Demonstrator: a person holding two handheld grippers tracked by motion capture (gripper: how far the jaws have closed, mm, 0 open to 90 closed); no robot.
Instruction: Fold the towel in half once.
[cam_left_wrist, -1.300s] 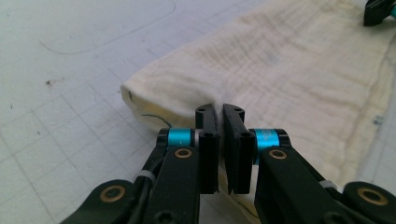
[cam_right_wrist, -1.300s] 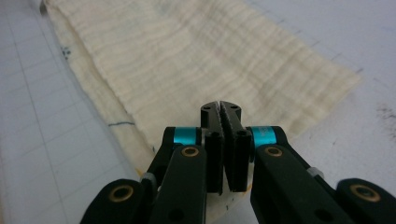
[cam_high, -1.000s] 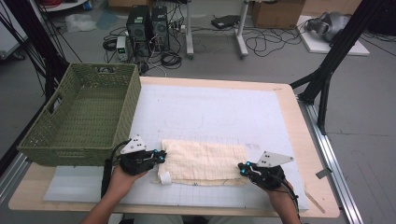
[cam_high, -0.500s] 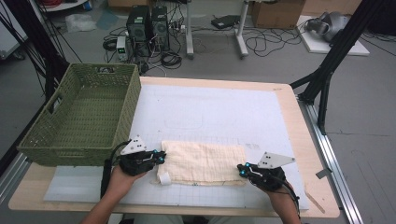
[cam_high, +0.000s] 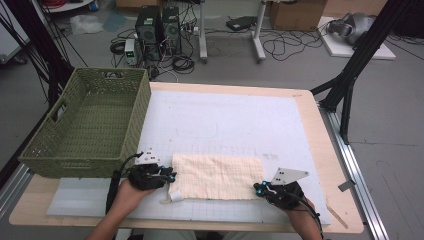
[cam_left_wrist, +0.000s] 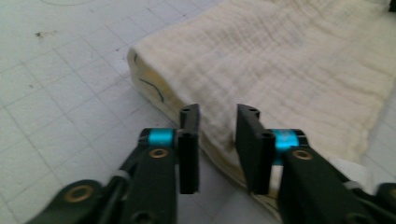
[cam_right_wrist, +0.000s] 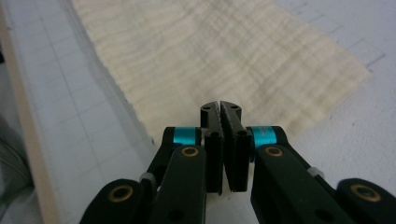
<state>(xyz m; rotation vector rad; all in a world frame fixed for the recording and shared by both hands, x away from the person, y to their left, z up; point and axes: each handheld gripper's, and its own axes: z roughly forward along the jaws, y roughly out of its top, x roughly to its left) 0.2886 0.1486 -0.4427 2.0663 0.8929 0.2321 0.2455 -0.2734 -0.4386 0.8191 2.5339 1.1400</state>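
Observation:
A cream cloth (cam_high: 217, 175), folded into a long rectangle, lies flat on the white grid mat (cam_high: 225, 120) near the table's front. My left gripper (cam_high: 170, 177) is at its left end. Its jaws have just been opening and now stand apart (cam_left_wrist: 217, 135), with the thick folded edge of the cloth (cam_left_wrist: 289, 60) showing in the gap and neither pad pressing on it. My right gripper (cam_high: 257, 189) is at the cloth's near right corner. There the jaws are closed together (cam_right_wrist: 220, 109) on the thin edge of the cloth (cam_right_wrist: 210, 51).
A green woven basket (cam_high: 90, 167) stands on the table's left side, just behind my left hand. The wooden table edge (cam_high: 320, 150) runs along the right of the mat. Beyond the cloth the mat is bare. Cables, computers and stands sit on the floor behind the table.
Both hands and the cloth stay where they were in the high view; no movement is visible there.

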